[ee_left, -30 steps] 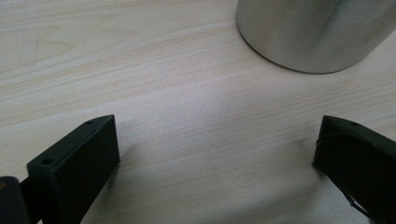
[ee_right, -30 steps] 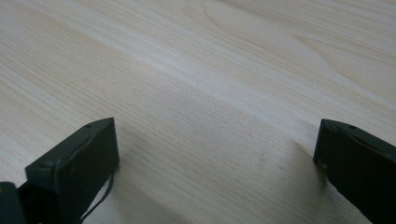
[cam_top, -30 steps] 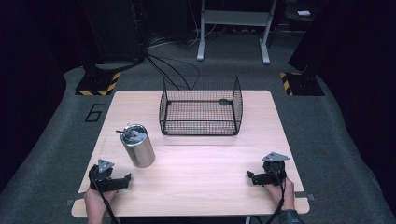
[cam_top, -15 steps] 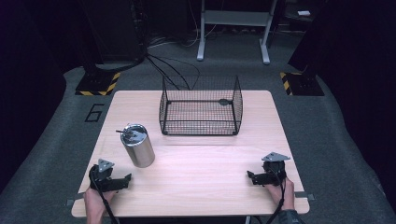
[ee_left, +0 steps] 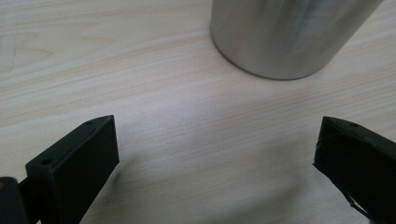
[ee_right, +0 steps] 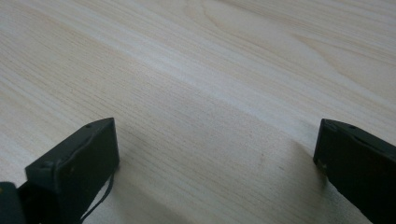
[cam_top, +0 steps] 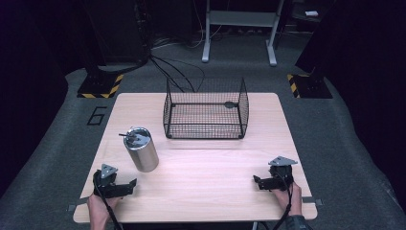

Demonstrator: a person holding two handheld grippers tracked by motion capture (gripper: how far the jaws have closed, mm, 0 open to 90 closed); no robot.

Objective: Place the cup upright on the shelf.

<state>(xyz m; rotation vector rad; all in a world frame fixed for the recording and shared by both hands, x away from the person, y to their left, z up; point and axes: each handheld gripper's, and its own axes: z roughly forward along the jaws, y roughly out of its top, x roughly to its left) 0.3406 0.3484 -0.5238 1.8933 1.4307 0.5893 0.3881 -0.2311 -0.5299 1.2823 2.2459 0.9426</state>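
A steel cup (cam_top: 141, 149) stands upright on the left of the wooden table (cam_top: 206, 167), with a dark item lying inside its mouth. Its lower wall is close ahead in the left gripper view (ee_left: 285, 37). My left gripper (cam_top: 125, 188) rests near the front left corner, a little in front of the cup, open with nothing between its jaws (ee_left: 217, 154). A black wire basket (cam_top: 206, 112) sits at the back middle of the table. My right gripper (cam_top: 258, 182) lies near the front right edge, open over bare wood (ee_right: 217, 149).
Beyond the table are a dark carpeted floor, cables (cam_top: 177, 72), a grey metal stand (cam_top: 239, 28) and two black bases with yellow-striped edges (cam_top: 98, 86). A "6" is marked on the floor (cam_top: 97, 115) at the table's left.
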